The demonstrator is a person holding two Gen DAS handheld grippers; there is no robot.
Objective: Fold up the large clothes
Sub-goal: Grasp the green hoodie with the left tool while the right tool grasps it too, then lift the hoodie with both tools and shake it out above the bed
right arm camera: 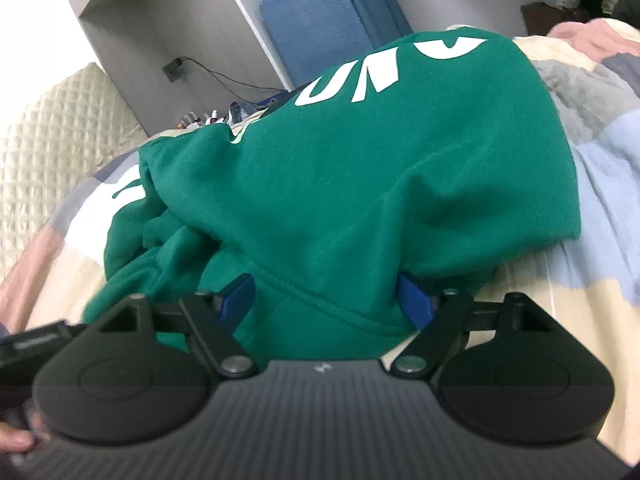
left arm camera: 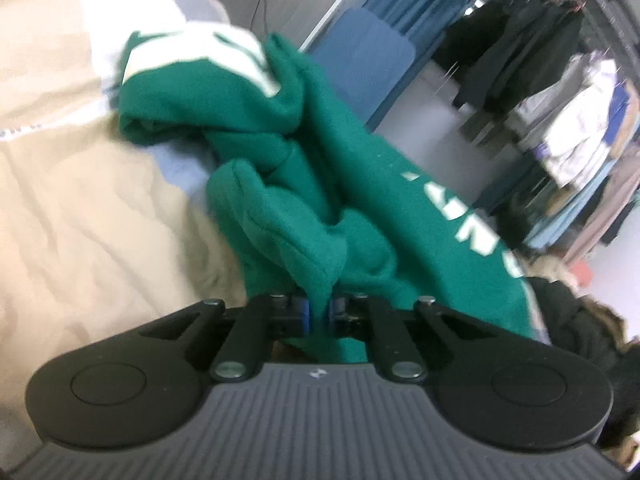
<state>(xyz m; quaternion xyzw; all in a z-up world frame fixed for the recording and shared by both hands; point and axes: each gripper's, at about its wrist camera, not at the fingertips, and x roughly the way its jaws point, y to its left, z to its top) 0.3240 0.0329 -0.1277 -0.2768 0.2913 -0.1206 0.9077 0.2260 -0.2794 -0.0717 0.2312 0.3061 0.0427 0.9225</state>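
Behind you hang clothes on a rack (left arm camera: 576, 92), and a bed (left arm camera: 80, 200) with a cream and blue cover lies in front. Your green sweatshirt (left arm camera: 304, 168) sits bunched up on the bed. Your left tongs (left arm camera: 319, 312) are pinched tight on a fold of it. Your right tongs (right arm camera: 326, 300) are wide apart, with a thick edge of the sweatshirt between the blue pads (right arm camera: 414, 300).

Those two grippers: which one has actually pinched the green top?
The left gripper: it has nipped a fold of the green top. The right gripper merely straddles it, open.
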